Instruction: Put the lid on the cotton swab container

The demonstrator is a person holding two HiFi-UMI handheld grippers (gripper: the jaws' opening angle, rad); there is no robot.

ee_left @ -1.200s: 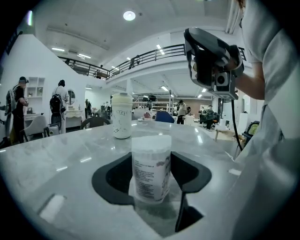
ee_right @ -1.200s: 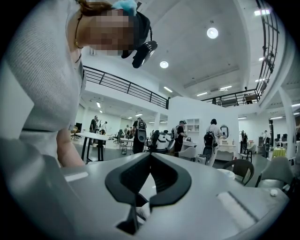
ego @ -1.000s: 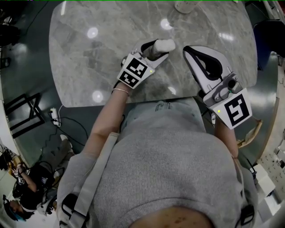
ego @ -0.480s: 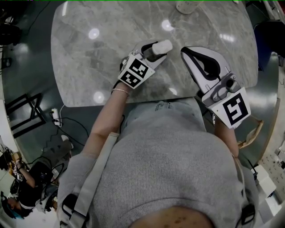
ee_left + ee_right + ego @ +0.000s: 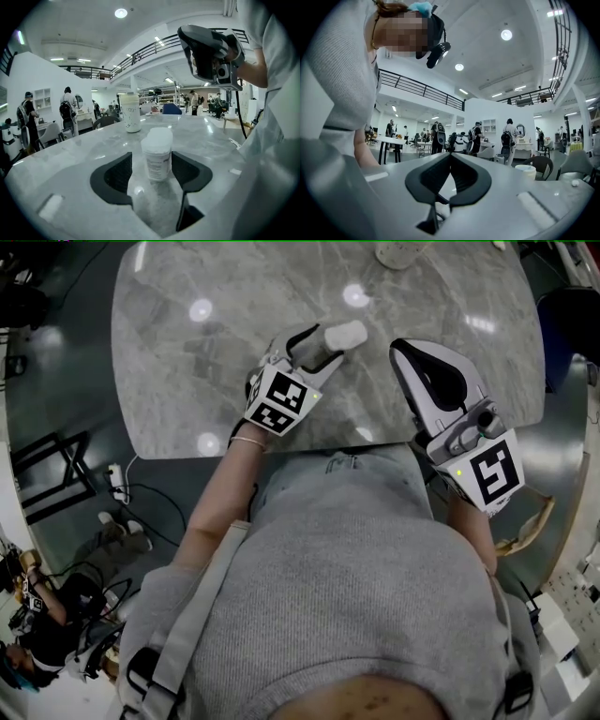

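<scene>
On table (image 5: pixel 187 362), lid-topped swab container (image 5: pixel 157 157)

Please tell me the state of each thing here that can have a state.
Left hand-held gripper: open, jaws have just been opening.
Right hand-held gripper: shut, empty.
Container: upright on the table, between the left jaws, not gripped.
Lid: on the container, looks slightly off-centre.
Far bottle: upright on the table.

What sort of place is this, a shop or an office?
Probably a large open workspace hall: a railed balcony runs overhead, people stand among tables in the background, and the work happens on a marble table.
</scene>
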